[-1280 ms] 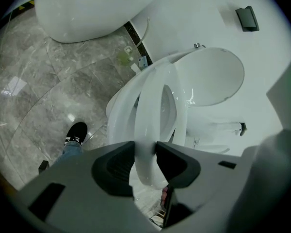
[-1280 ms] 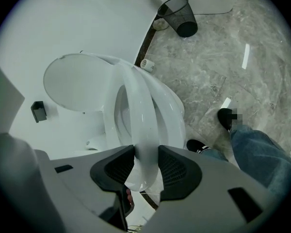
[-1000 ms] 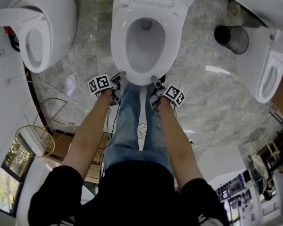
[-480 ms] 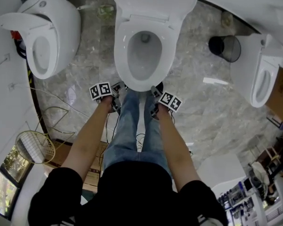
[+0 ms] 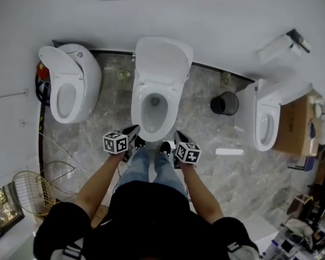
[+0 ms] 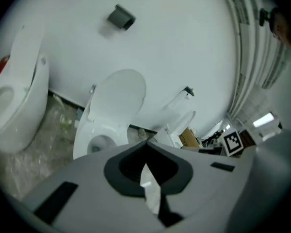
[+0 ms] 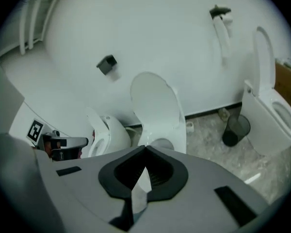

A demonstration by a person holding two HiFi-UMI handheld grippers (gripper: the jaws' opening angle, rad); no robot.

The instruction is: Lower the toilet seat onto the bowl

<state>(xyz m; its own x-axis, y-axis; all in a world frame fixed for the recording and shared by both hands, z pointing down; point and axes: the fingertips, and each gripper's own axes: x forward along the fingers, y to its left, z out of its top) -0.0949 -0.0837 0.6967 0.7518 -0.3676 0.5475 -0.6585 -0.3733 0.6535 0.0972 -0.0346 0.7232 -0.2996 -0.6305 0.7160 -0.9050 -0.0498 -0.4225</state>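
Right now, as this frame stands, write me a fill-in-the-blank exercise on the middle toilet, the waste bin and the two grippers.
1. On the middle toilet the lid stands raised while the seat lies ___ on the bowl.
2. The left gripper and the right gripper both have their jaws ___, with nothing between them.
3. In the head view the black waste bin stands to the middle toilet's ___.
Missing words: down; shut; right. Both grippers' jaws have just closed.
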